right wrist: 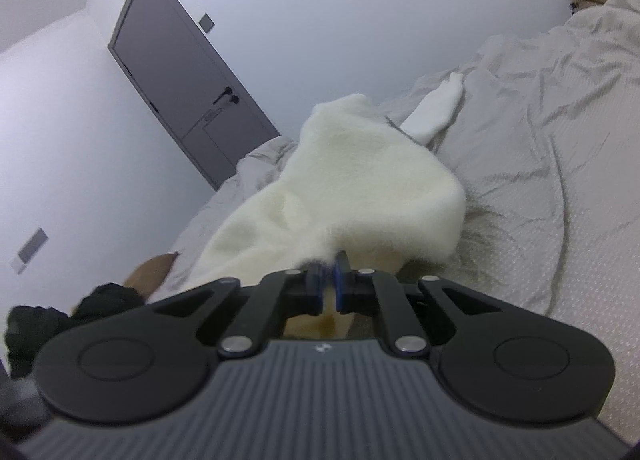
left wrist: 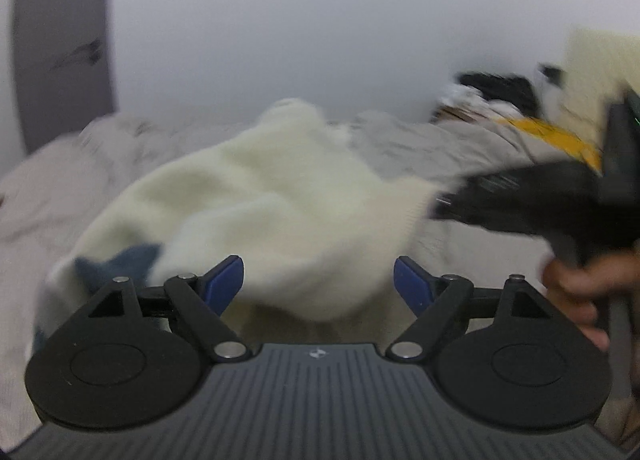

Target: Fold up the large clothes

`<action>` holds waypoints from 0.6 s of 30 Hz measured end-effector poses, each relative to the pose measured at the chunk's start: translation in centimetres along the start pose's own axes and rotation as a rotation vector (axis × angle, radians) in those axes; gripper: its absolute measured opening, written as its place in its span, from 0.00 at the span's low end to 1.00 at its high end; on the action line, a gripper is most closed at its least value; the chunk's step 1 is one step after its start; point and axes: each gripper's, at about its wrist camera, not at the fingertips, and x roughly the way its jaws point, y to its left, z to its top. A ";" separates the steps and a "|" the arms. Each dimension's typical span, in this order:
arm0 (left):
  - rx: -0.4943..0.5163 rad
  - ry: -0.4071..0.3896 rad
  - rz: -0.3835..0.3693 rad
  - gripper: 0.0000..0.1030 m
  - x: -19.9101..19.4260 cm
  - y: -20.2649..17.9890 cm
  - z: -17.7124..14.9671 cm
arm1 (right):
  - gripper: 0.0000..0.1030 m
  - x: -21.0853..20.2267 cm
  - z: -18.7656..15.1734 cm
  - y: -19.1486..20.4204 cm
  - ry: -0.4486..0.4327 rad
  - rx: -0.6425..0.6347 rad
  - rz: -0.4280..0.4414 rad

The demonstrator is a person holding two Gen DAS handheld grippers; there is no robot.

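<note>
Right hand-held gripper (right wrist: 329, 280) pinches cream sweater (right wrist: 352, 184), apparently lifted

The whole left wrist view is smeared by motion blur. The cream sweater (left wrist: 256, 196) is shown without sharp edges, and a blue patch (left wrist: 120, 264) at lower left cannot be identified. The right gripper (left wrist: 520, 196) is blurred and cut off by the right edge. In the right wrist view, a dark heap (right wrist: 60, 320) at lower left is unreadable.
</note>
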 end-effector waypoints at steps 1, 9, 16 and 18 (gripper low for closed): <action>0.046 -0.009 0.003 0.83 0.1 -1.2 -0.2 | 0.08 0.0 0.0 -0.1 0.003 0.006 0.006; 0.355 -0.190 0.316 0.84 4.8 -8.3 -2.3 | 0.08 -0.6 0.4 -0.8 -0.024 0.065 0.026; 0.211 -0.186 0.485 0.86 7.6 -5.8 -2.0 | 0.07 -0.7 0.5 -1.4 -0.058 0.094 -0.007; 0.153 -0.191 0.448 0.88 6.7 -4.7 -1.9 | 0.07 -0.5 0.4 -1.2 -0.059 0.101 -0.043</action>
